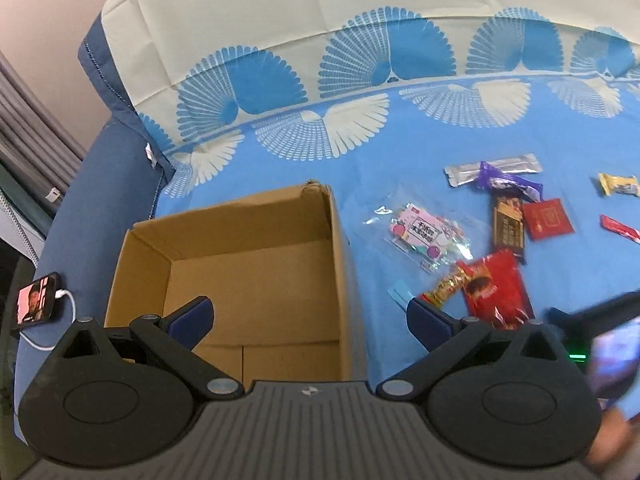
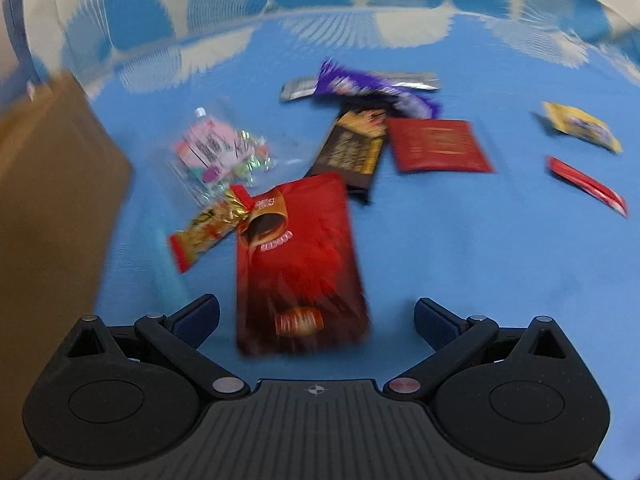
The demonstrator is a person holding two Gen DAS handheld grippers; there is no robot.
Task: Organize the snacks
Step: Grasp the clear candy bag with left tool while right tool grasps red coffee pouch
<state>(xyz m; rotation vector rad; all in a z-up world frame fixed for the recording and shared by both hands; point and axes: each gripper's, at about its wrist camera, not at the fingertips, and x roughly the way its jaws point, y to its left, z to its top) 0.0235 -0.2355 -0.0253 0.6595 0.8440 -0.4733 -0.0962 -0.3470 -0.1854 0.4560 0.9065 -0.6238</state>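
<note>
An empty cardboard box [image 1: 256,264] stands open on the blue cloth, and my left gripper [image 1: 308,316] hangs open over its right wall. Snacks lie scattered to the right: a clear candy bag [image 1: 424,236], a large red packet [image 1: 496,288], a brown bar [image 1: 508,228], a small red pouch [image 1: 548,218], a purple wrapper [image 1: 508,180]. My right gripper [image 2: 316,320] is open, just above the near end of the large red packet [image 2: 296,264]. The box [image 2: 52,208] shows at the left of the blurred right wrist view.
A gold-and-red candy stick [image 2: 208,228] lies beside the red packet. A yellow wrapper [image 2: 580,126] and a thin red stick [image 2: 588,186] sit apart at the right. A phone [image 1: 36,300] on a white cable rests left of the box.
</note>
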